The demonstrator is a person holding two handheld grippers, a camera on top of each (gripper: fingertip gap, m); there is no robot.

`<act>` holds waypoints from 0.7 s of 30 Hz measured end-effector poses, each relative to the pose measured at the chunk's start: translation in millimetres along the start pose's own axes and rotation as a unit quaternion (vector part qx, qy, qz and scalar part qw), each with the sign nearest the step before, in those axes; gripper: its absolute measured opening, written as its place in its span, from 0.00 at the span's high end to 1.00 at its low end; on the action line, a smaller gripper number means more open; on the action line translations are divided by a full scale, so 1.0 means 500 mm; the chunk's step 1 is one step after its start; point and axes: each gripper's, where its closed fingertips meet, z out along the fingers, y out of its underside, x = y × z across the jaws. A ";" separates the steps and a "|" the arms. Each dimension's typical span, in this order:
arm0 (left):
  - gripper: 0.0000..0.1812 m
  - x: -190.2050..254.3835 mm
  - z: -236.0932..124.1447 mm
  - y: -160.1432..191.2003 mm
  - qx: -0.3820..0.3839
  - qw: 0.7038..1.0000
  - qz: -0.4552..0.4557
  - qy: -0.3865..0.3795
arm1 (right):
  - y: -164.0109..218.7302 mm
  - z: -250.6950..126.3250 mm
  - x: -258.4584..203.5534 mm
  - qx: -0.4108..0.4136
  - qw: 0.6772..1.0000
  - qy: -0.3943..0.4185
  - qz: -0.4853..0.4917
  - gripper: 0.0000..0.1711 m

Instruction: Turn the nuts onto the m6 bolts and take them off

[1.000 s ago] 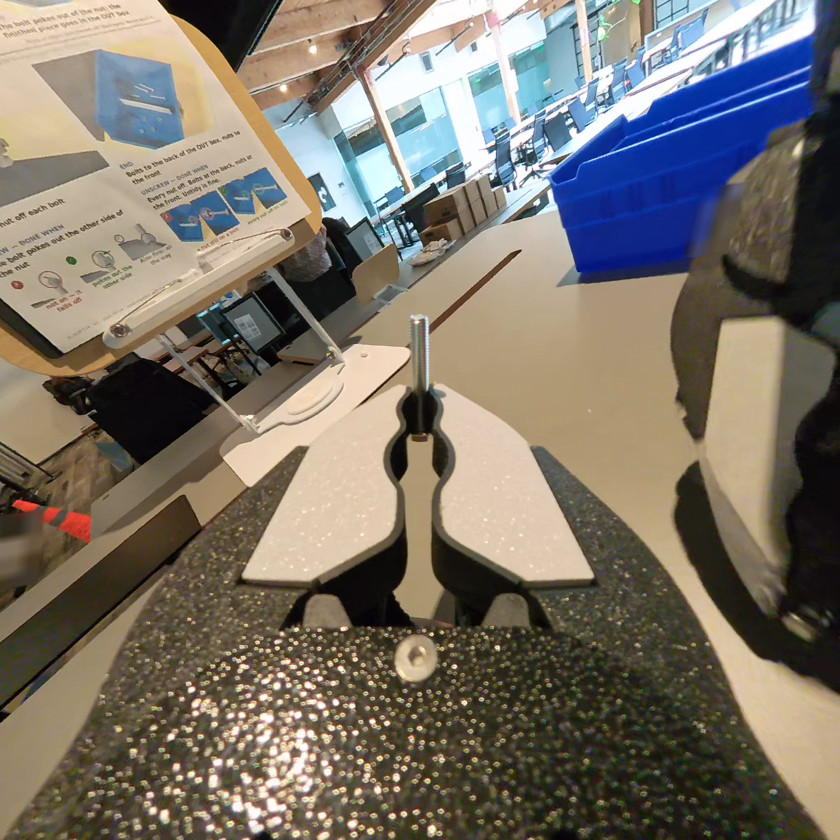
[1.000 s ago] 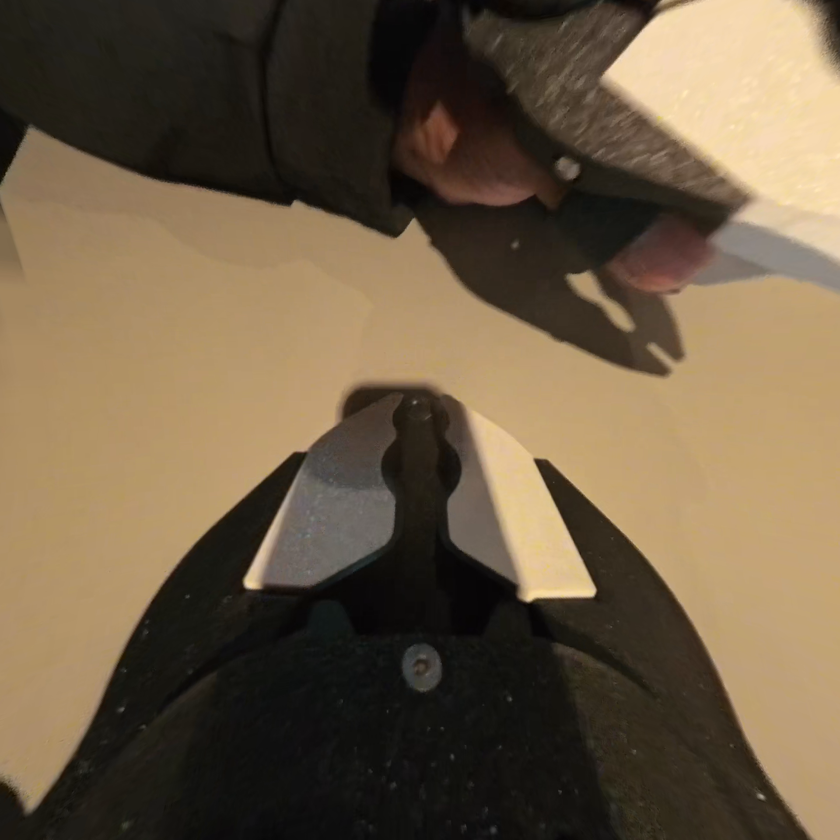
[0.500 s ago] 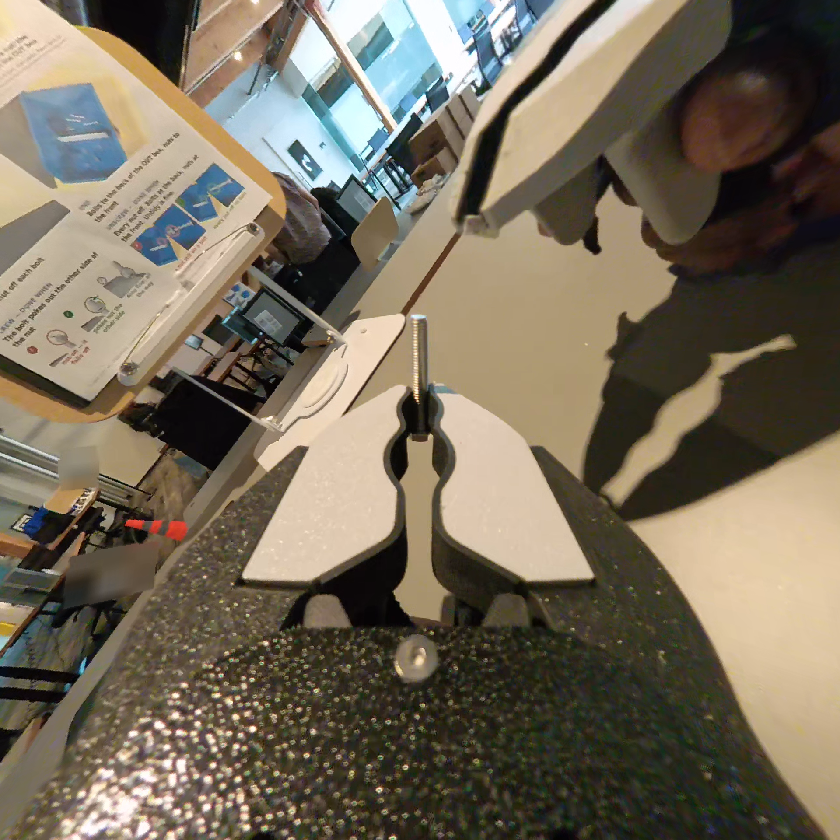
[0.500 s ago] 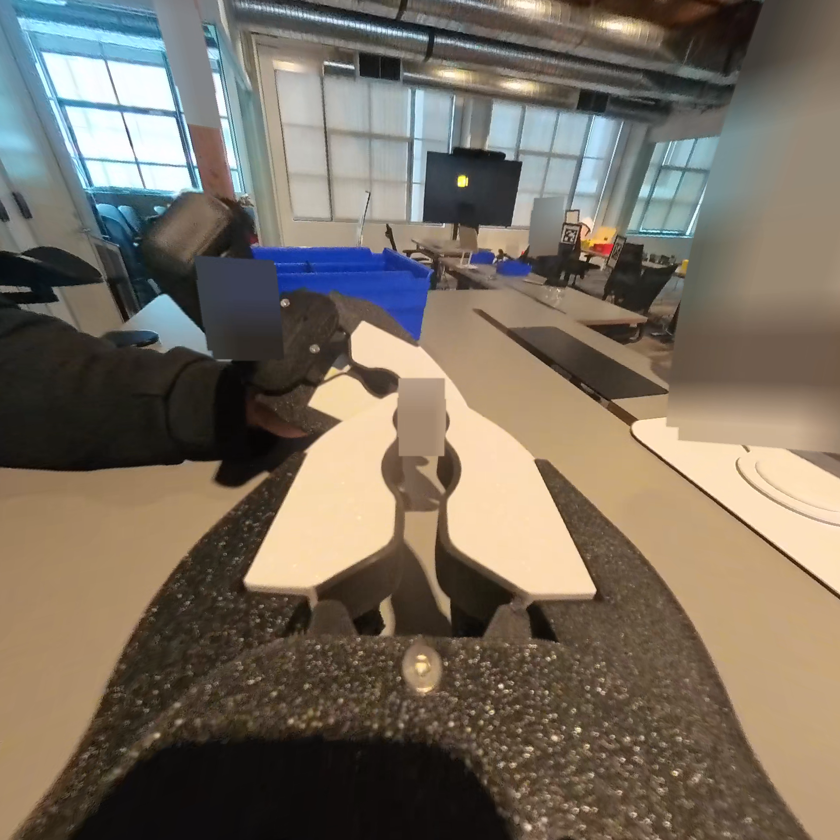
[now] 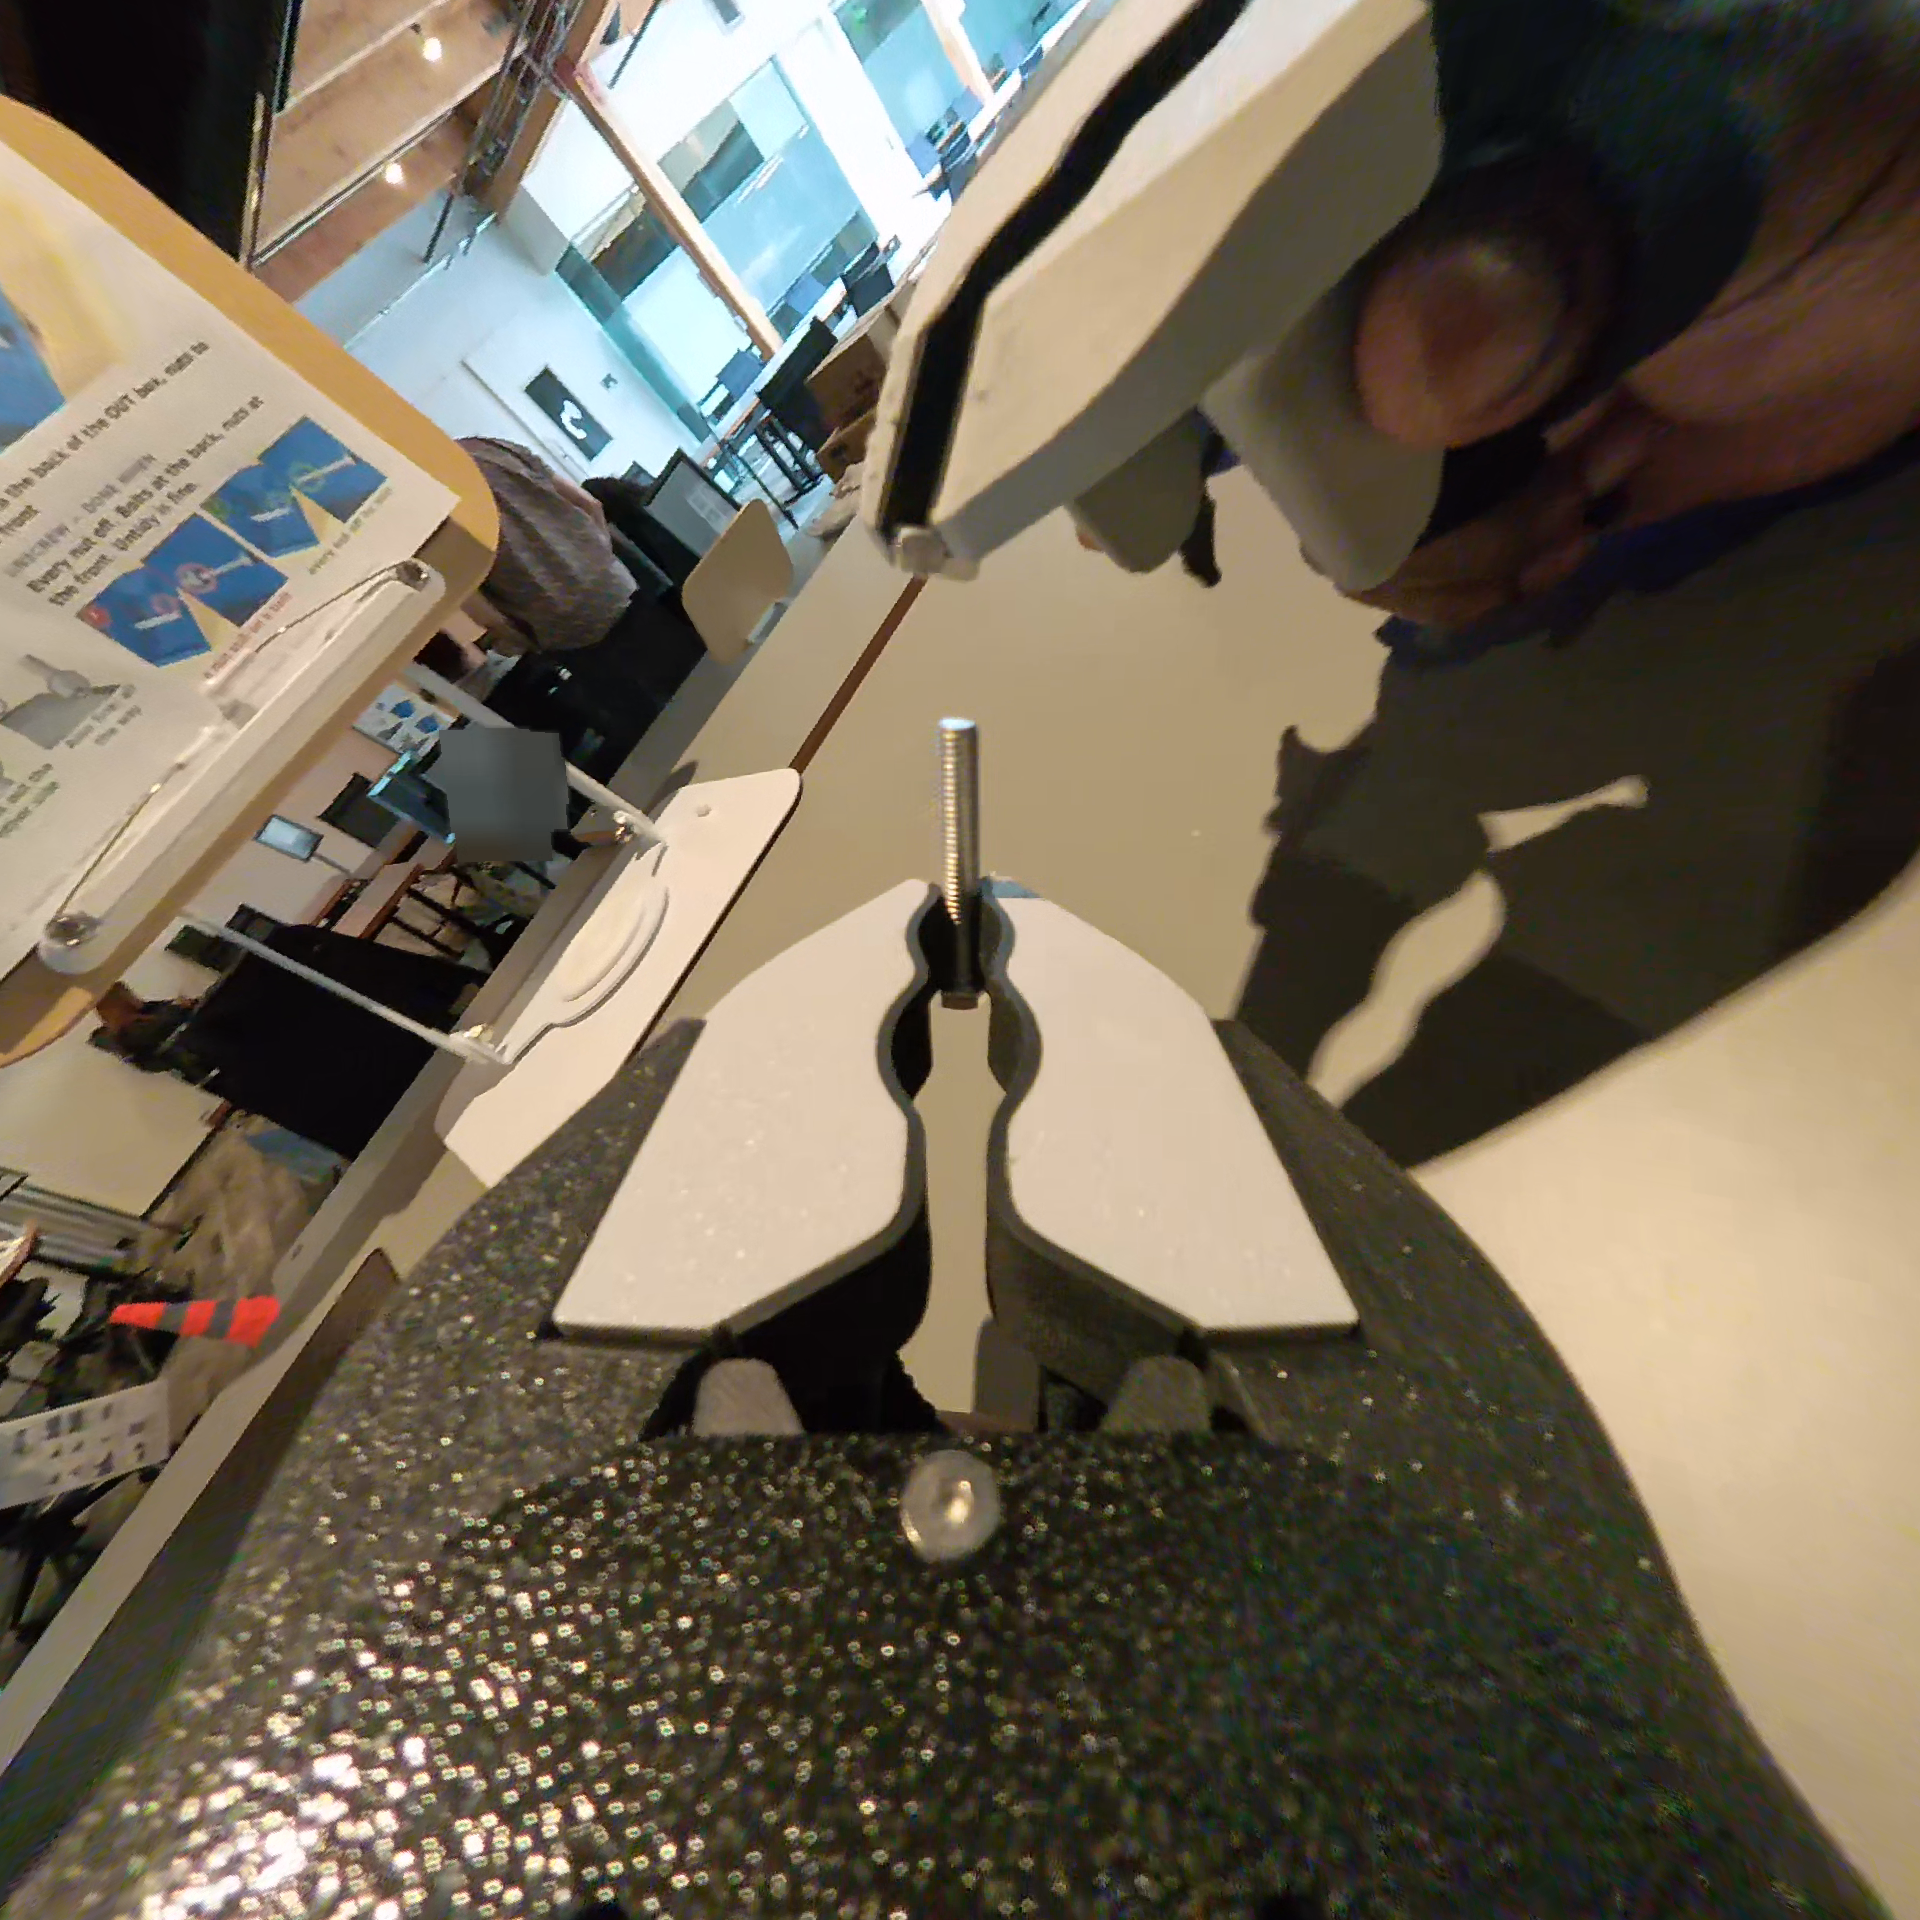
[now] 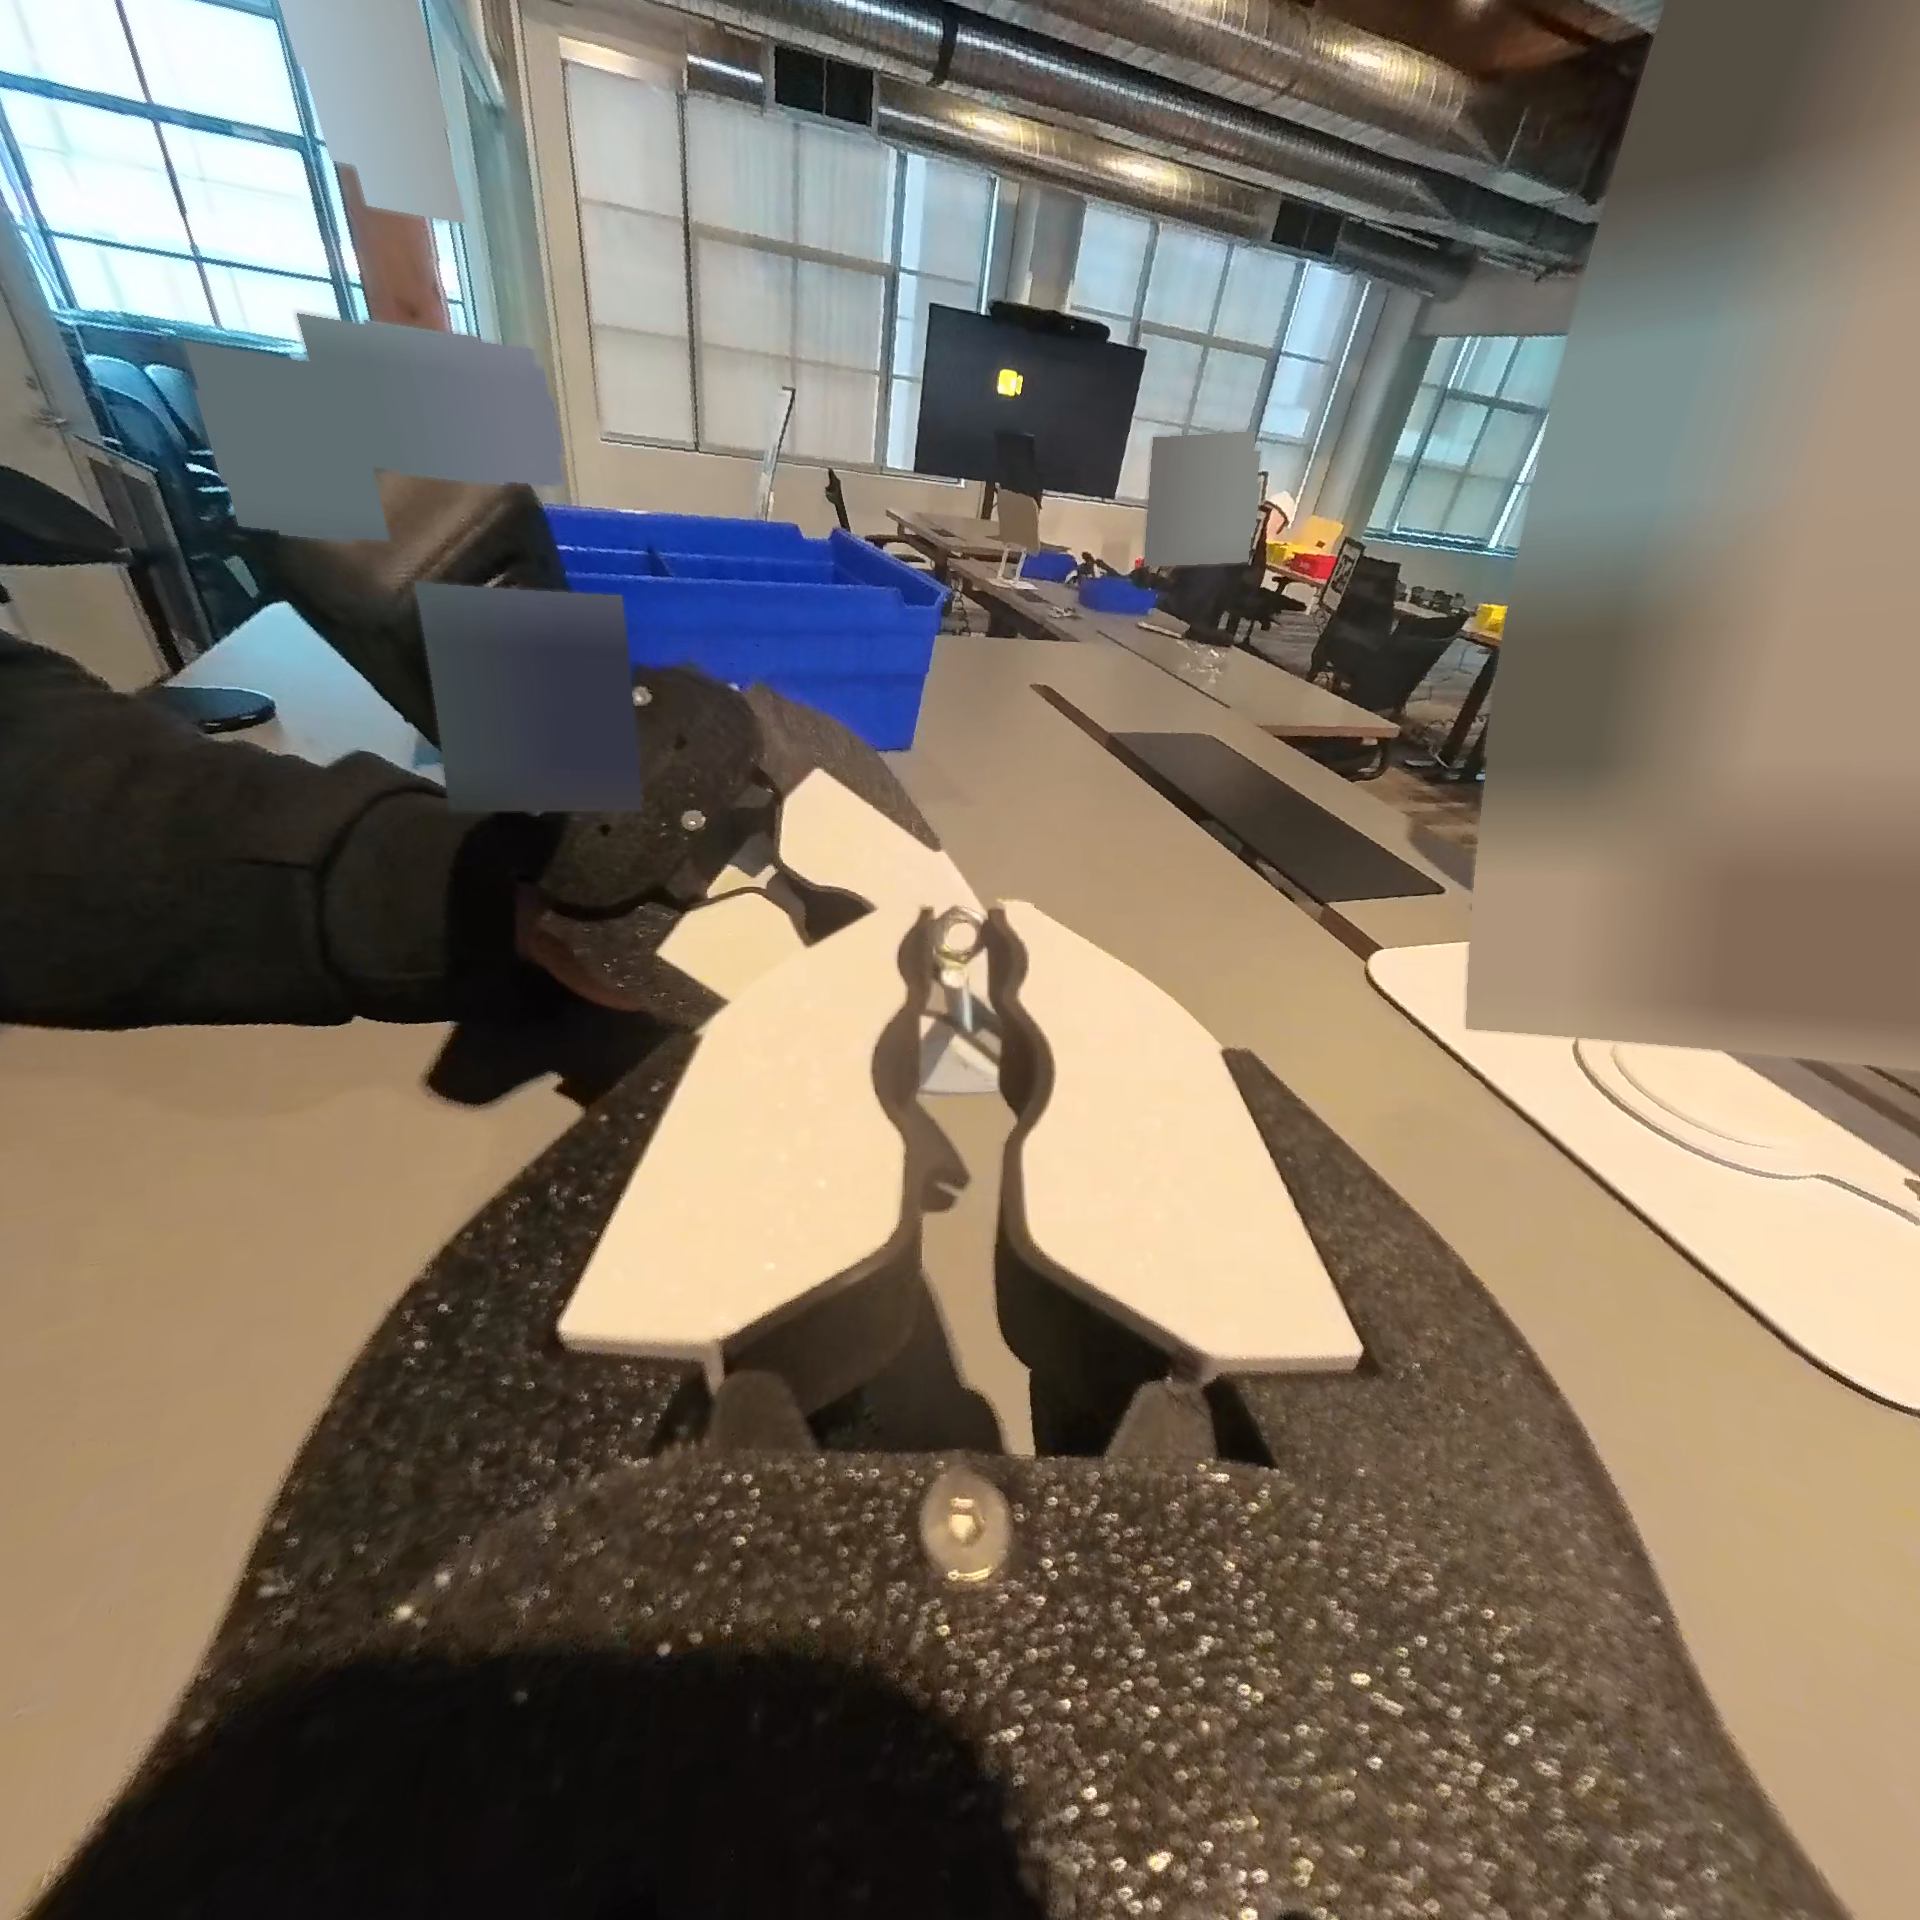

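The left gripper (image 5: 961,935) clamps 1 bolt (image 5: 956,821) upright by its lower end. The right gripper (image 6: 961,940) pinches 1 nut (image 6: 956,932) at its tips, just above the bolt.

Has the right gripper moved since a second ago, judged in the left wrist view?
Yes. The right gripper has swung from the view's right edge to hang above the silver bolt, hiding the blue bins.

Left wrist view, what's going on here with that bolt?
A person holds a pair of tongs in each hand above a grey table. The left tongs grip a bolt by its lower end, threads pointing up. The right tongs pinch a nut just above the bolt's tip, not yet threaded on.
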 end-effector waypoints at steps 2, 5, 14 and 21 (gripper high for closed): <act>0.97 0.006 0.002 -0.003 0.003 1.000 0.000 0.005 | 0.002 -0.002 0.000 -0.008 1.000 0.003 -0.007 0.94; 0.97 0.011 0.002 -0.010 0.008 1.000 -0.002 0.008 | 0.003 -0.002 -0.003 -0.024 1.000 0.000 -0.020 0.94; 0.97 0.007 -0.002 -0.007 0.004 1.000 0.000 0.004 | 0.006 -0.006 -0.015 -0.063 0.996 -0.008 -0.057 0.94; 0.97 0.011 0.000 -0.010 0.005 1.000 0.006 0.006 | 0.016 -0.003 -0.017 -0.078 0.995 -0.009 -0.061 0.94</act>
